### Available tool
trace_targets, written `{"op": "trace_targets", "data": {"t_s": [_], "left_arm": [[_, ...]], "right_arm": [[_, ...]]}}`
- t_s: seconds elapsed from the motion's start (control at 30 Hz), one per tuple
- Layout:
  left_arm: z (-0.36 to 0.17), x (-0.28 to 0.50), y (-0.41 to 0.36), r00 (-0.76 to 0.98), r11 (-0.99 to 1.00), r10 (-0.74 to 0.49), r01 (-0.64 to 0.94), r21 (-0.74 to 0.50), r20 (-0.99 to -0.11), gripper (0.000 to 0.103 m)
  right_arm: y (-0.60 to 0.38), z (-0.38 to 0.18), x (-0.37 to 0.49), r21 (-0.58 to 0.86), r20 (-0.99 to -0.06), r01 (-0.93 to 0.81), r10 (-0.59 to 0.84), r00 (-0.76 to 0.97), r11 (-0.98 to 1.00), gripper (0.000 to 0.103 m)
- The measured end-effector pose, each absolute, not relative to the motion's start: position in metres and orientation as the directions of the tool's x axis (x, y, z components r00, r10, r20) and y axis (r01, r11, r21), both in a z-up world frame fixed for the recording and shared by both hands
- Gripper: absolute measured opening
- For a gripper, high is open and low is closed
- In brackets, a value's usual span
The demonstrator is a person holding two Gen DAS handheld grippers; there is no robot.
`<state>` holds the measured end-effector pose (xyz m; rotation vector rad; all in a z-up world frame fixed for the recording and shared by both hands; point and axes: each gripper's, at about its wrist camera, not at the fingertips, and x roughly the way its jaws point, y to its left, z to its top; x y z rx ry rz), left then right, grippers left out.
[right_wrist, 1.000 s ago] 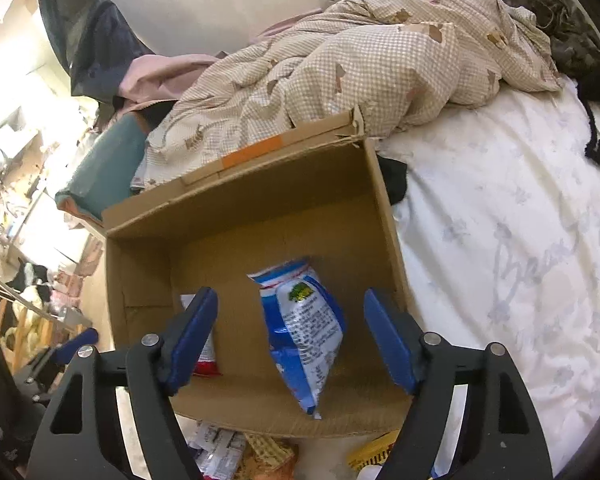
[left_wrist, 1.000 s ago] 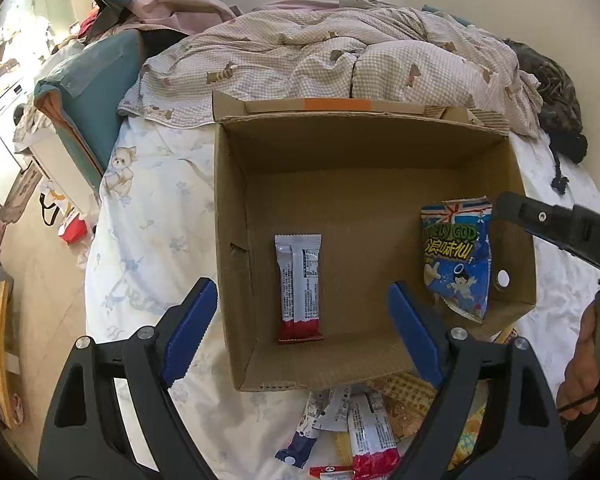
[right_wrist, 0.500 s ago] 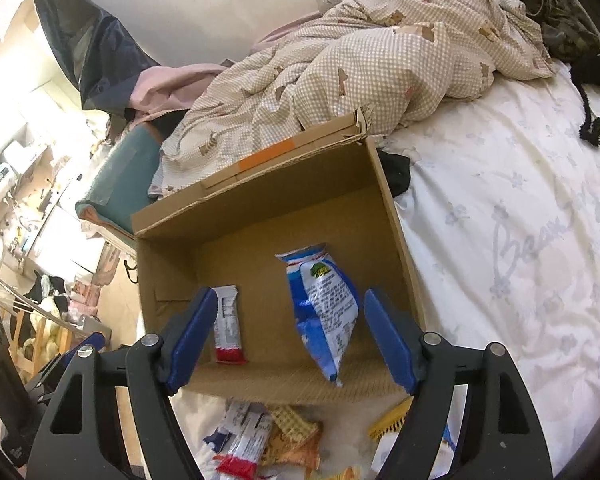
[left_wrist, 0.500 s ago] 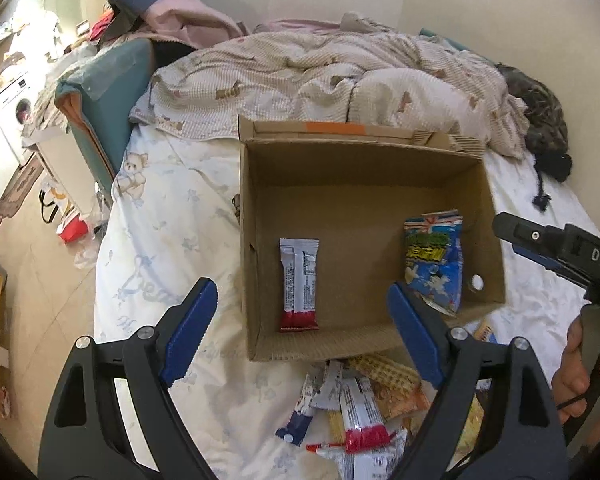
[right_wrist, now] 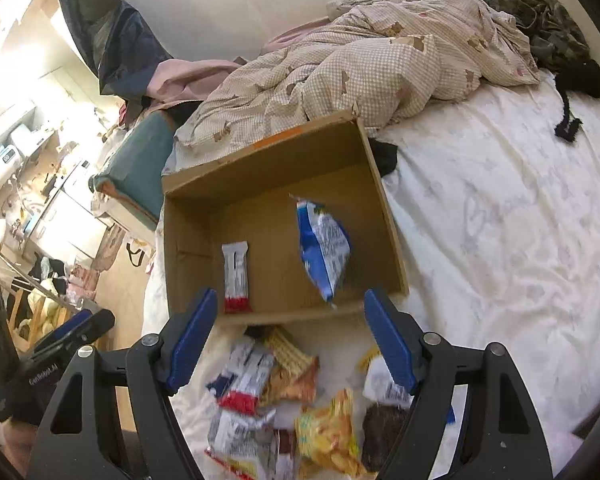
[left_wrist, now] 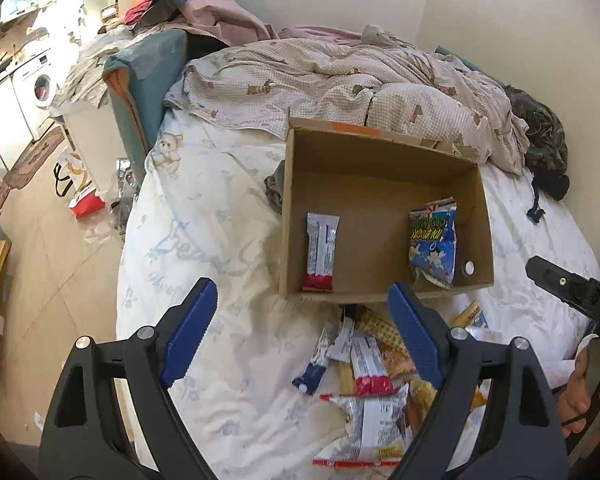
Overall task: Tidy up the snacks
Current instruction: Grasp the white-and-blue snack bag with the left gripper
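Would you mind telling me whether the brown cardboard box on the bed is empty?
Not empty: the brown cardboard box holds a white-and-red snack bar and a blue crisp packet.

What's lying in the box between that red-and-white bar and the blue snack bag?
Nothing: bare cardboard box floor separates the bar and blue bag, clearest in the left wrist view.

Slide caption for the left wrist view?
Open left tongs above loose snack pile; cardboard box holds two packets.

box (left_wrist: 384, 184) on bed (left_wrist: 204, 240) | bar (left_wrist: 321, 252) inside left; bag (left_wrist: 434, 248) inside right | snack pile (left_wrist: 368, 364) before box
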<state>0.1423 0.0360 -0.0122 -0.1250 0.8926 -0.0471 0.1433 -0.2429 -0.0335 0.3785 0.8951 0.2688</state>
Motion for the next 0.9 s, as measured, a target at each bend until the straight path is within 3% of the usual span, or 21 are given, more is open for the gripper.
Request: {"op": "trace_targets", "data": {"t_s": [0.5,0.73,0.9], "left_arm": [[-0.029,0.106,0.048,0.561,0.984,-0.099,-0.065,-0.163,-0.822,0.085],[-0.072,0.108,0.045,0.407,0.973,-0.133,-0.120,-0.197,-0.903,0.085],[-0.108,0.110,0.013,0.261,0.965,-0.227,-0.070,-0.253,-0.938,0.085]], "right_arm": [[-0.254,-0.042,0.097,0.453,-0.728,-0.031,0.390,0.563,0.891,0.079],[-0.258,-0.052,0.092,0.477,-0.743,0.006,0.399,0.537,0.879,0.079],[-0.261,-0.055,0.094,0.476,-0.748,0.027,0.388,0.538,0.879,0.079]]}}
